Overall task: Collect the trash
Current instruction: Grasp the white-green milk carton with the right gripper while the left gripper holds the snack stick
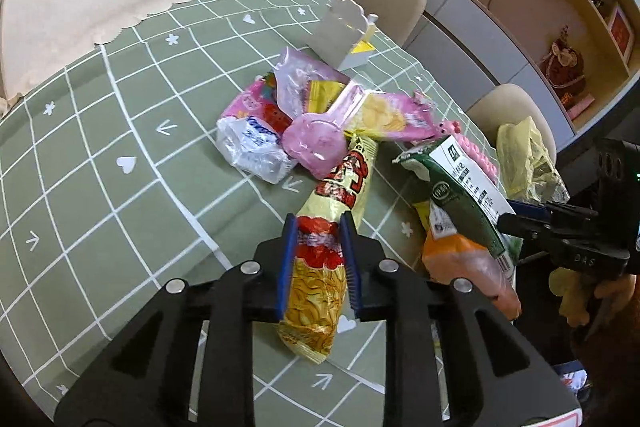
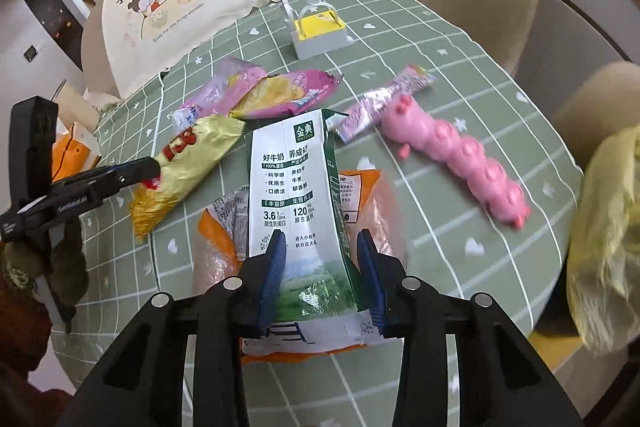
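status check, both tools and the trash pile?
Left tool shut on yellow snack wrapper. Right tool astride milk carton, pads not clearly pressing. More wrappers ahead; nothing blocking.

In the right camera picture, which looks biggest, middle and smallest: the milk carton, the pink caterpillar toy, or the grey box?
1. Milk carton, though it is nearest the camera.
2. Pink caterpillar toy.
3. Grey box, farthest away.
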### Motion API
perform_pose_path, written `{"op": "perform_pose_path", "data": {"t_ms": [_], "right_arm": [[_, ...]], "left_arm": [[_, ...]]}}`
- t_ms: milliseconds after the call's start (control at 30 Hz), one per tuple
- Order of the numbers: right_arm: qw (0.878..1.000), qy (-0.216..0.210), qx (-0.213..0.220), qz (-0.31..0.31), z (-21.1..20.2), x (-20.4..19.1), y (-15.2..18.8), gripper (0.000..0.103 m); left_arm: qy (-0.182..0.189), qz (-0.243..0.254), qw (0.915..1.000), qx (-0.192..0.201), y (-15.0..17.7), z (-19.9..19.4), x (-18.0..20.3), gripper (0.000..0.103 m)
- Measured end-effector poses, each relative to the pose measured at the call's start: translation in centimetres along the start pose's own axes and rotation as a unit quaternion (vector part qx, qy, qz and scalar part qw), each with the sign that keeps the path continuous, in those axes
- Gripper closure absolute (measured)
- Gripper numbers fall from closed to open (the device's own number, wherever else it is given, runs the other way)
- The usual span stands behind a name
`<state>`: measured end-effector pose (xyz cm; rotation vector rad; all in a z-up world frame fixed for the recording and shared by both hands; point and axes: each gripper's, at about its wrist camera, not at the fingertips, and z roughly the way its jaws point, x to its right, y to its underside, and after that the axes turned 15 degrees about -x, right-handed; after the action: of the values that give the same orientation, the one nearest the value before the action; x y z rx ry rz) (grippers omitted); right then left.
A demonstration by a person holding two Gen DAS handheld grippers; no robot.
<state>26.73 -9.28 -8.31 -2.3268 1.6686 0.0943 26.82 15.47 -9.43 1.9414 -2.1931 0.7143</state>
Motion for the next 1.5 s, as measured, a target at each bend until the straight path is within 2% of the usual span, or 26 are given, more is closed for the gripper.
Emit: {"op": "perform_pose_path", "data": {"t_ms": [33, 100, 167, 300, 467, 700, 867, 1000, 1067, 1200, 1300, 1500], "right_arm": [[1.000, -0.003, 0.007, 0.002, -0.5, 0.0, 0.1, 0.067], [1.000, -0.011, 0.017, 0.007, -1.3, -0.3, -0.6, 0.055], [1.000, -0.009, 0.017, -0.002, -1.5, -1.0, -1.6, 0.055], [0.998, 0.048, -0.028, -0.028, 0.9, -2.6, -4.5, 0.055], [0.994, 0.088, -0.038, -0.043, 2.7, -3.2, -5.9, 0.055], [0.995, 0.096, -0.015, -0.028, 2.2, -2.2, -4.5, 0.055], [0.997, 0.079, -0.017, -0.005, 2.3, -0.6, -5.0, 0.054], [0.994, 0.106, 0.004, -0.006, 1.7, -1.0, -5.4, 0.054], [0.995, 0.103, 0.009, -0.002, 1.2, -0.5, -5.3, 0.054], [0.998, 0.054, -0.028, 0.031, 2.2, 2.3, -4.6, 0.046], [0.998, 0.036, -0.044, 0.039, 3.1, 3.0, -3.6, 0.046], [0.999, 0.040, -0.002, 0.011, 0.7, 1.9, -1.7, 0.053]], "left_arm": [[0.001, 0.004, 1.0000, -0.002, 0.0, 0.0, 0.2, 0.079], [-0.002, 0.015, 0.9999, -0.005, 0.2, 0.1, 0.5, 0.076], [-0.006, 0.020, 0.9998, -0.005, 0.2, 0.1, 0.8, 0.076], [-0.008, 0.009, 0.9999, 0.000, 0.2, -0.3, 0.5, 0.075], [-0.010, 0.006, 0.9999, 0.013, 0.4, -1.2, 0.2, 0.070], [-0.013, 0.021, 0.9997, 0.010, 0.7, -1.1, 0.3, 0.068], [-0.010, 0.026, 0.9996, 0.006, 0.5, -0.8, 0.2, 0.064], [-0.012, 0.033, 0.9994, 0.005, 0.3, -0.9, 0.5, 0.064], [-0.013, 0.047, 0.9988, 0.005, 0.4, -1.1, 0.8, 0.064], [-0.019, 0.061, 0.9979, 0.002, 0.4, -1.1, 1.0, 0.063], [-0.018, 0.059, 0.9981, -0.001, 0.3, -0.8, 1.1, 0.063], [-0.025, 0.087, 0.9959, -0.013, 0.3, -0.4, 2.1, 0.063]]}}
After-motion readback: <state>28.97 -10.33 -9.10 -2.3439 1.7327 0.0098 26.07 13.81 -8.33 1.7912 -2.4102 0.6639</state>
